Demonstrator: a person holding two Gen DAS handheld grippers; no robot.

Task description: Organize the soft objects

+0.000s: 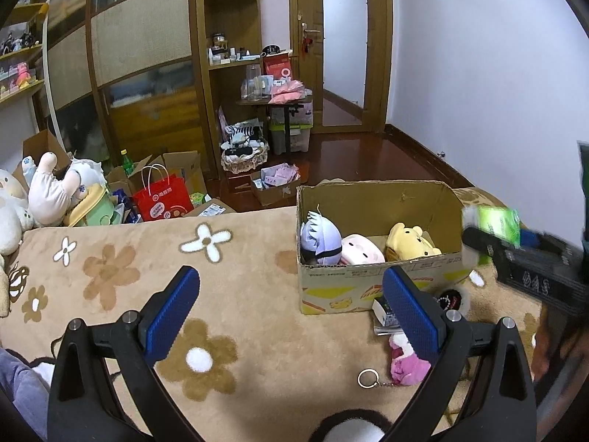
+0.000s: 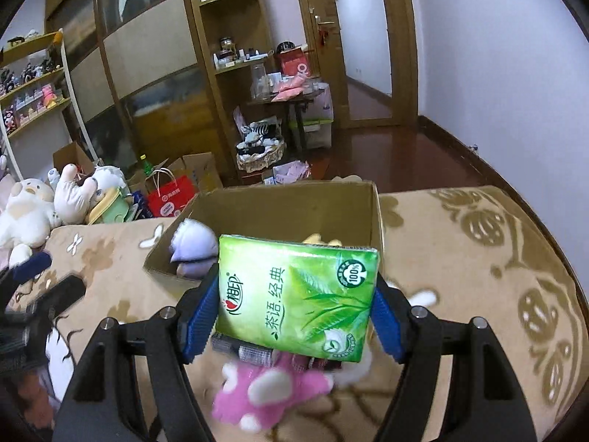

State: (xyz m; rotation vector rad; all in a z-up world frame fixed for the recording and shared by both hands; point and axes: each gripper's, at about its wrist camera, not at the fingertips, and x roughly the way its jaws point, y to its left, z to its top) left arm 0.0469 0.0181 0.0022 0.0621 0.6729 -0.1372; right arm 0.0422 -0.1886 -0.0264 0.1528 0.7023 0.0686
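Bedroom, beige flower-patterned blanket (image 1: 110,269) as work area. Right claw (image 2: 294,305) clamped on green plastic tissue pack (image 2: 298,294), held just before open cardboard box (image 2: 283,202) of plush toys. Carry pack past near rim, release low inside. Left claw (image 1: 291,313) apart, idle; pink plush keychain (image 1: 405,364) waits beside box.

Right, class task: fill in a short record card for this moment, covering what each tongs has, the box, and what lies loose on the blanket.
right tongs: shut on tissue pack, above the blanket
left tongs: open, holding nothing
cardboard box: open, three plush toys inside
blanket: pink plush toy and key ring lying loose
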